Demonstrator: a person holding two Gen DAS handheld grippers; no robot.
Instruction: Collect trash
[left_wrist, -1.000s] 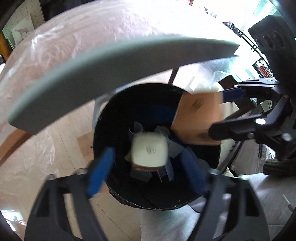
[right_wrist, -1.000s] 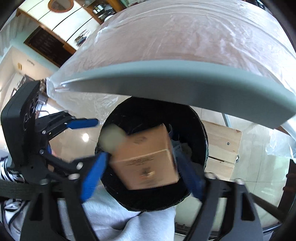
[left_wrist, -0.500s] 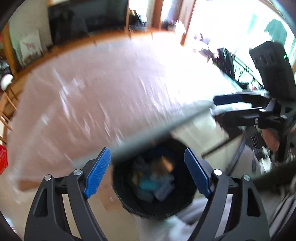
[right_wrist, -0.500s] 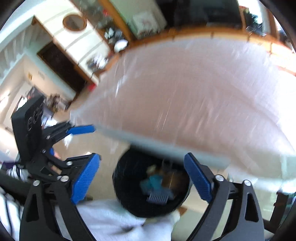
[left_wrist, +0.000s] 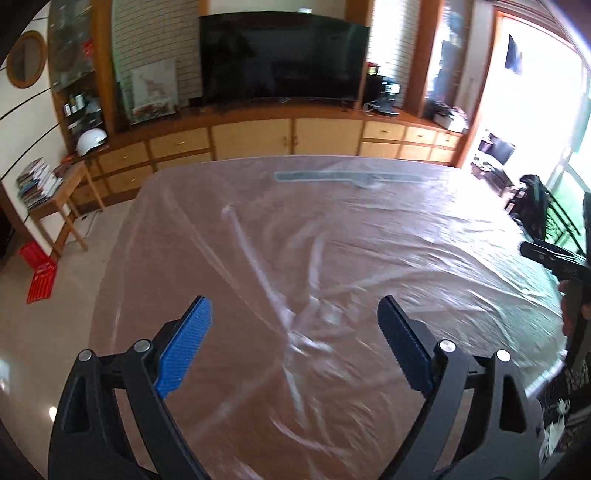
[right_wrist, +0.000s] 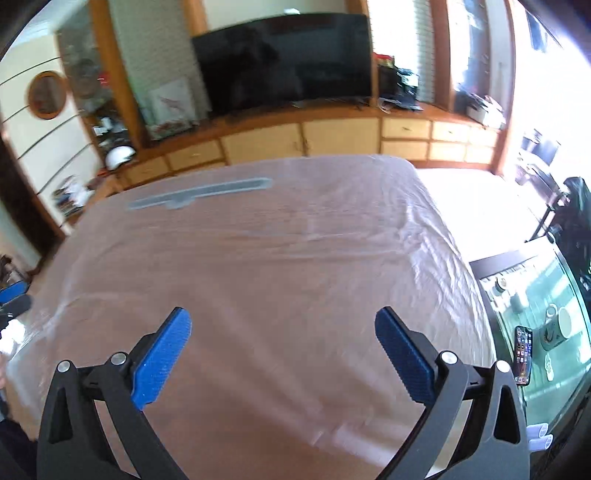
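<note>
My left gripper (left_wrist: 293, 314) is open and empty above a brown table covered in clear plastic sheet (left_wrist: 332, 240). My right gripper (right_wrist: 282, 325) is also open and empty above the same table (right_wrist: 258, 258). No trash shows on the tabletop in either view. The black bin is out of view. The right gripper's body shows at the right edge of the left wrist view (left_wrist: 554, 258). The left gripper's blue fingertip (right_wrist: 11, 290) shows at the left edge of the right wrist view.
A grey strip (left_wrist: 347, 176) lies under the plastic at the table's far side. A TV (left_wrist: 280, 55) and wooden cabinets (left_wrist: 258, 138) stand behind. A glass side table (right_wrist: 535, 325) with a phone (right_wrist: 522, 354) and cups stands to the right.
A second ago both grippers hung over the black bin, the left with a white item, the right with a brown box. Both dropped, and the grippers rose to face the tabletop.
</note>
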